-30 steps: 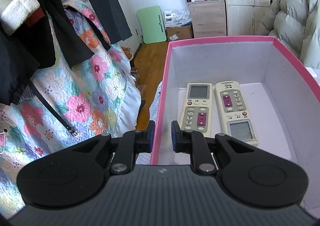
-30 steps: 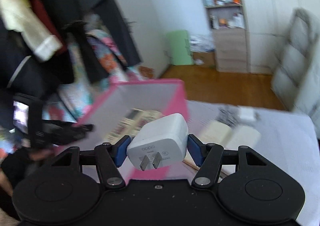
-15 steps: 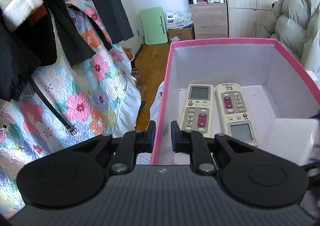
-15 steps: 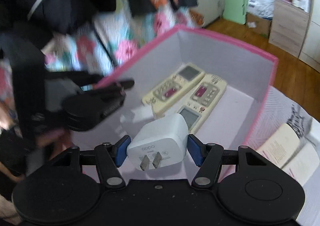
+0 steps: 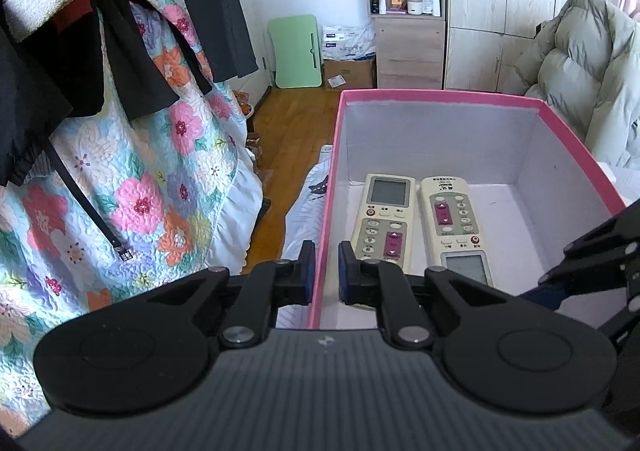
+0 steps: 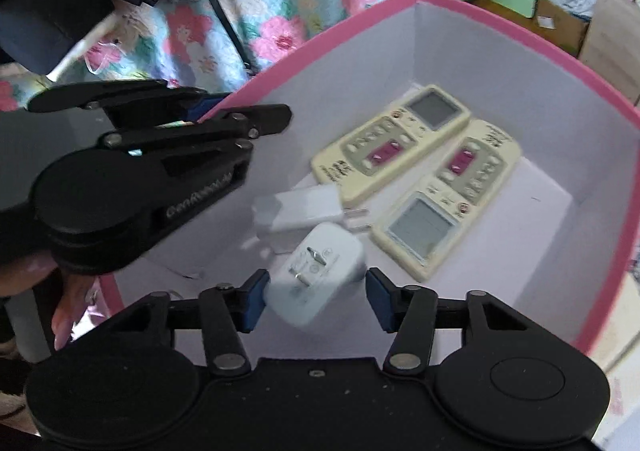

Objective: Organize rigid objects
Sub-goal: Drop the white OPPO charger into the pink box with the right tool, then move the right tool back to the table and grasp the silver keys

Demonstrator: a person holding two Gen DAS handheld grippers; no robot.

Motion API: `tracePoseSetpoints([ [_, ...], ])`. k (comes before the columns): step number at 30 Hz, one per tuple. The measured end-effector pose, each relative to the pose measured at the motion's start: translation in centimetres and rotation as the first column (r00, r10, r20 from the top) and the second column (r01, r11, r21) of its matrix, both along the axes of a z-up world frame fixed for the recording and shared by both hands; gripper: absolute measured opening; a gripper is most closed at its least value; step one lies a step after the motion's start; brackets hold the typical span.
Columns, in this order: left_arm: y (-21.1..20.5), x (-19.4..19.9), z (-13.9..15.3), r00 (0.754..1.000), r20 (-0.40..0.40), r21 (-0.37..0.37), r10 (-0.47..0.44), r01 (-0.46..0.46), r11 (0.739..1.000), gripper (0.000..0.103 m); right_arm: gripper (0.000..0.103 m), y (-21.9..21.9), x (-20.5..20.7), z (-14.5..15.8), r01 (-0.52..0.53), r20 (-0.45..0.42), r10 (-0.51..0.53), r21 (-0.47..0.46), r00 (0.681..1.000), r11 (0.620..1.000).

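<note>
A pink box point(image 5: 440, 96) with a white inside holds two cream remote controls point(image 5: 384, 221) point(image 5: 454, 225) side by side. My left gripper point(image 5: 323, 267) is shut on the box's left wall point(image 5: 325, 211). In the right wrist view my right gripper point(image 6: 316, 299) is open over the box point(image 6: 500, 23). A white plug charger point(image 6: 316, 281), blurred, sits between its fingers, touching the left pad and apart from the right one. A second white charger point(image 6: 298, 209) lies on the box floor beside the remotes point(image 6: 390, 141) point(image 6: 448, 195). The left gripper point(image 6: 200, 113) shows at the left.
A floral quilt point(image 5: 120, 179) and dark hanging clothes point(image 5: 132, 31) are to the left of the box. A puffy grey jacket point(image 5: 580, 67) is at the right. A wooden floor point(image 5: 288, 123), a green board and a cabinet lie beyond. My right gripper's fingers point(image 5: 592, 255) enter the left wrist view.
My right gripper has moved over and down into the box and opened. The charger it held has tilted and slipped loose between the fingers. The left gripper has stayed on the box wall.
</note>
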State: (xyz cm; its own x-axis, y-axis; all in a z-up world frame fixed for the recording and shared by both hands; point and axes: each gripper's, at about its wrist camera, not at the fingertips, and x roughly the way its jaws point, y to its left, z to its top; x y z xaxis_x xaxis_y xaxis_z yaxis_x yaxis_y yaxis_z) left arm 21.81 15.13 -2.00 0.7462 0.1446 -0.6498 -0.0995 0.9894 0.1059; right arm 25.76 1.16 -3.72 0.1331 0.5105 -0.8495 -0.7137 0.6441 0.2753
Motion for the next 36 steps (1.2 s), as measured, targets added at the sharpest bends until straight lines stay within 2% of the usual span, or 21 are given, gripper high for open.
tracePoseSetpoints([
  [3,0.1,0.0,-0.1,1.0,0.002,-0.007,0.007,-0.007,1.0,0.007,0.058,-1.1,-0.4,1.0,0.024,0.075,-0.025,0.012,0.997,1.0],
  [6,0.1,-0.1,-0.1,1.0,0.005,0.002,0.004,-0.004,1.0,0.007,0.058,-3.3,-1.2,2.8,0.062,0.149,-0.073,0.077,0.986,0.995],
  [9,0.0,-0.1,-0.2,1.0,0.012,0.017,0.004,-0.004,1.0,0.007,0.06,-7.0,-3.1,4.9,0.096,0.253,-0.142,0.187,0.957,0.978],
  [11,-0.1,-0.2,-0.2,1.0,0.014,0.026,0.005,-0.005,1.0,0.007,0.065,-10.0,-4.1,5.8,0.184,0.299,-0.248,0.224,0.921,0.957],
  [15,-0.1,-0.2,-0.2,1.0,0.015,0.031,0.003,-0.003,1.0,0.008,0.066,-15.1,-5.2,5.6,0.338,0.305,-0.387,0.201,0.87,0.919],
  [19,-0.3,-0.4,-0.2,0.999,0.033,0.048,-0.009,0.007,0.999,0.007,0.066,-19.3,-6.8,3.0,0.458,0.244,-0.483,0.155,0.841,0.875],
  [23,-0.2,-0.4,0.0,0.999,0.046,0.049,-0.014,0.012,0.999,0.007,0.066,-20.9,-7.9,-0.5,0.549,0.144,-0.56,0.11,0.816,0.828],
  [25,0.0,-0.4,0.0,0.999,0.051,0.042,-0.016,0.014,0.999,0.007,0.066,-21.6,-7.9,-1.9,0.591,0.088,-0.601,0.116,0.795,0.798],
  [28,0.2,-0.6,-0.1,0.998,0.06,0.024,-0.015,0.014,1.0,0.007,0.066,-21.6,-7.8,-3.5,0.627,0.082,-0.636,0.111,0.767,0.771],
  [30,0.2,-0.6,-0.2,0.998,0.062,0.026,-0.013,0.012,1.0,0.007,0.063,-20.8,-7.7,-3.9,0.628,0.141,-0.635,0.098,0.759,0.772],
  [32,0.1,-0.7,-0.2,0.998,0.067,0.031,-0.015,0.013,0.999,0.007,0.059,-19.5,-7.7,-3.8,0.592,0.21,-0.597,0.095,0.774,0.8],
  [36,0.1,-0.7,-0.3,0.997,0.07,0.026,-0.014,0.013,1.0,0.007,0.036,-18.1,-6.8,-4.3,0.538,0.226,-0.548,0.112,0.805,0.836],
])
